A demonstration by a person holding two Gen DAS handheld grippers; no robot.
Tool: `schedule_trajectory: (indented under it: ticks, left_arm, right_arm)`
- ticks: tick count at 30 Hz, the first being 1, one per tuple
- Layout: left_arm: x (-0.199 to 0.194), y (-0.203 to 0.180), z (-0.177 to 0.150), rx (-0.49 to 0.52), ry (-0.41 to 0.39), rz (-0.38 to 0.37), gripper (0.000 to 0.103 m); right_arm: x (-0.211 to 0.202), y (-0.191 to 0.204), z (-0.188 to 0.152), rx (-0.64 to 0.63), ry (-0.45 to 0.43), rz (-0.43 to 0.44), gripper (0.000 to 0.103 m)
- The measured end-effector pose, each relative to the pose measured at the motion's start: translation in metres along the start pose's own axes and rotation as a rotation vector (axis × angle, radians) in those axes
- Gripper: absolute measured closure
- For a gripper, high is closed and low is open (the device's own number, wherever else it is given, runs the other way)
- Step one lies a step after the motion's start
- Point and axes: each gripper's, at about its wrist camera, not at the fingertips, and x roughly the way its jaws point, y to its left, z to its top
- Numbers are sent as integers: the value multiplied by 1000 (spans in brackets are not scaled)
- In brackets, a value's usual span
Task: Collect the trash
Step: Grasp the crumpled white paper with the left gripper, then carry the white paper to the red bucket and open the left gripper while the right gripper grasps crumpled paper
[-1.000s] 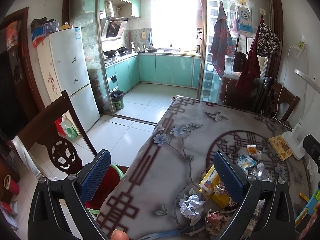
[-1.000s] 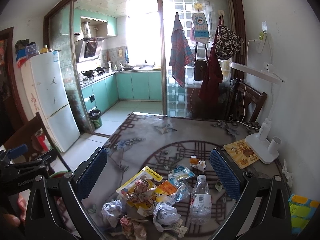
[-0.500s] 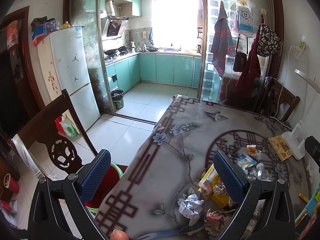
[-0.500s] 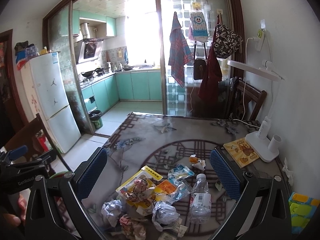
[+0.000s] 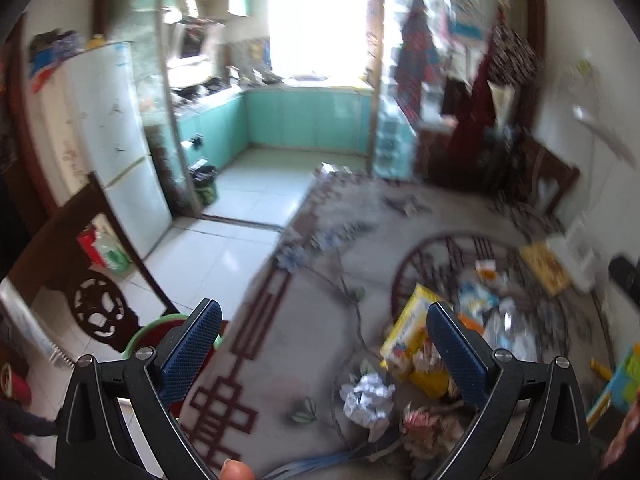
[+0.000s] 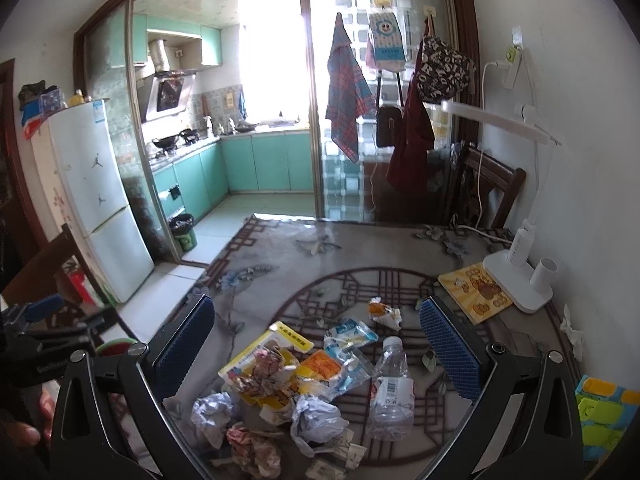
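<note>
A table (image 6: 280, 280) with a flower cloth is seen near a green kitchen (image 6: 260, 160). Trash (image 6: 304, 384) is piled on it. Wrapper writing is too small. Both the left gripper (image 5: 324, 354) and right gripper (image 6: 316, 346) are held wide apart.

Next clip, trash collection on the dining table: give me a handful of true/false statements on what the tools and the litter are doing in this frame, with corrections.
1. The right tool is open and holds nothing. True.
2. The clear plastic bottle stands upright on the table. False: it lies on its side among the wrappers.
3. The left tool is shut on the crumpled white paper ball. False: its jaws stand wide apart and the ball lies on the table, ungrasped.
4. A white desk lamp stands at the table's far right, its base partly on a yellow booklet. True.
5. The yellow snack packet has a crumpled wrapper lying on it. True.
</note>
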Motion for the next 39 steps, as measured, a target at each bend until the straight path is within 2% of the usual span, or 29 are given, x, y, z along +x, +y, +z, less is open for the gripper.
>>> schedule_trajectory:
  ticks: [2, 4, 7, 11, 15, 17, 19, 20, 21, 23, 28, 32, 34, 36, 39]
  left_arm:
    - [20, 0, -9, 54, 70, -8, 0]
    - [37, 1, -20, 61, 107, -35, 0]
    - [71, 4, -40, 58, 213, -127, 0]
    - [115, -11, -69, 102, 372, -234, 1]
    - [144, -32, -87, 120, 459, -304, 2]
    - [157, -40, -90, 126, 485, -310, 2]
    - [170, -49, -91, 136, 512, -299, 12]
    - [177, -52, -92, 139, 529, -299, 29]
    - [180, -52, -93, 143, 548, -291, 51]
    - [188, -53, -95, 141, 585, -303, 62]
    - [185, -49, -95, 165, 568, -329, 66]
    - [177, -38, -93, 154, 553, -343, 68]
    - [169, -30, -91, 153, 531, -340, 68]
    - [163, -23, -87, 146, 513, -338, 68]
    - [154, -8, -80, 121, 488, -339, 68]
  right_arm:
    - [6, -5, -5, -7, 35, -28, 0]
    - [11, -10, -11, -7, 70, -55, 0]
    - [19, -15, -26, -2, 138, -70, 0]
    - [36, -18, -57, -8, 290, -62, 0]
    - [53, -23, -88, 53, 439, -53, 0]
    - [55, -24, -94, 89, 460, -36, 0]
    - [59, -23, -97, 100, 469, -38, 0]
    - [63, -21, -97, 103, 480, -42, 0]
    - [67, -20, -98, 110, 494, -36, 0]
    - [73, -18, -98, 126, 514, -18, 0]
    - [93, -12, -102, 122, 549, -4, 3]
    - [111, -10, -107, 136, 585, 12, 13]
    - [119, -8, -109, 136, 598, 11, 20]
    - [128, -7, -113, 138, 626, 15, 40]
    - [136, -8, -118, 147, 649, 8, 52]
